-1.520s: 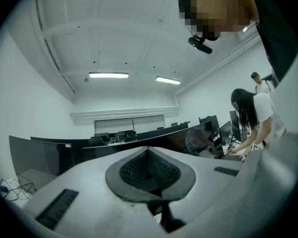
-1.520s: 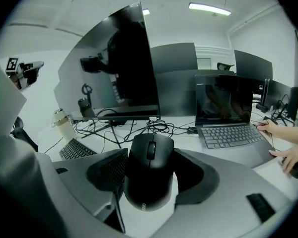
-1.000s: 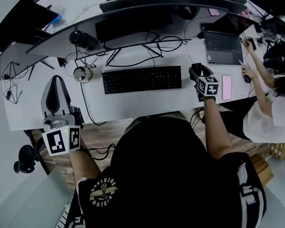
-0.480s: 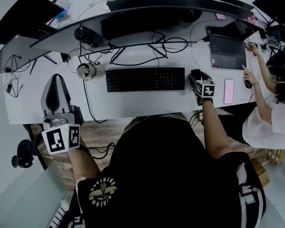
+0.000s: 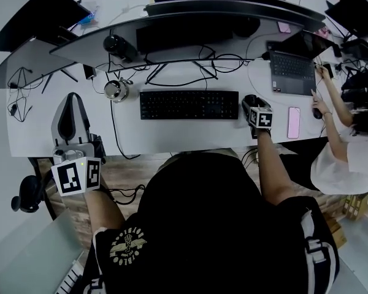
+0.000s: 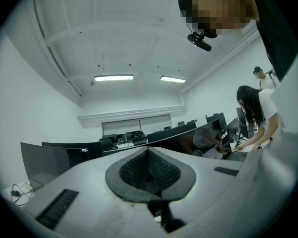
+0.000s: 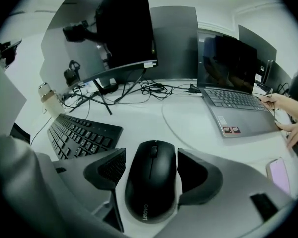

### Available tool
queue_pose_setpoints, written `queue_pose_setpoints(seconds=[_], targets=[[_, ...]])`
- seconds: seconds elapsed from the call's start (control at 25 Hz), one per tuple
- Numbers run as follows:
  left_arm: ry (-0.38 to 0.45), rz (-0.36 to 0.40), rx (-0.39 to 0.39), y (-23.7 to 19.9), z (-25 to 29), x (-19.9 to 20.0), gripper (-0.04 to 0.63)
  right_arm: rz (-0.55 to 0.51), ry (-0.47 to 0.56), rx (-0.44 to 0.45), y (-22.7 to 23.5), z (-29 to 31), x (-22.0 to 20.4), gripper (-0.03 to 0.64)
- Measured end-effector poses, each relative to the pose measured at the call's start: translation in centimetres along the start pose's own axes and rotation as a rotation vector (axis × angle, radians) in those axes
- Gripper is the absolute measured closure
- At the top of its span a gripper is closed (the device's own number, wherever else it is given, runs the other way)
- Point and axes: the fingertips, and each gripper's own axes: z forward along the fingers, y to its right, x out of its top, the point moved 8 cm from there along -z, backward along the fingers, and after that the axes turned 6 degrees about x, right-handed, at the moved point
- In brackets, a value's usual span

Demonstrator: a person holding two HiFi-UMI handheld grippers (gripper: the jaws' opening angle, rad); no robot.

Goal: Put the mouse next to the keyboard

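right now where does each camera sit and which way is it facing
Head view: on the person's head, steeply down on the desk; torso, left gripper, right gripper.
Left gripper view: on it, level across the room; shut empty jaws, the person's head camera above.
Right gripper view: on it, tilted down at the mouse between jaws that have just been opening.
Shared: keyboard and laptop, in head and right gripper views.
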Motion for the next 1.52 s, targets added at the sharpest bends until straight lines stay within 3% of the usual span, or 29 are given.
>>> queue_pose_setpoints(seconds=[0.2,0.36,0.6,0.84,1.2,1.32,1.52], targets=[[0.03,-0.019,-0.014,-0.1,-1.0,0.6,0.594,-0.029,0.121,-0.009,-0.7,-3.7,1.9,0.296],[0.05,-0.035,-0.042,0.2,-2.1,0.6,0.594,-0.052,0.318,0.014,-2.0,-8.0,4.6,0.313],[0.078,-0.084,-0.048,-0.9,-4.1,0.2,0.594,-0.159,0.565,0.046,-6.0,-14.8,7.8,0.482],[0.092,-0.09,-0.07,-1.7,-6.3,0.4,0.594,-0.242,0.743,0.054,-10.3,-20.9,10.3,0.612],[0.128,-0.031,-0.077,-1.9,-9.2,1.5,0.594,-0.315,0.949,0.096,-15.6,-29.8,12.6,0.615],[0.139,-0.023,-0.084,-2.1,-9.9,1.7,0.594,-0.335,0.972,0.109,-17.6,-33.1,13.1,0.615],[0.138,-0.067,-0.084,-2.5,-11.2,2.0,0.594,-0.446,0.998,0.052,-20.9,-38.1,14.1,0.615]])
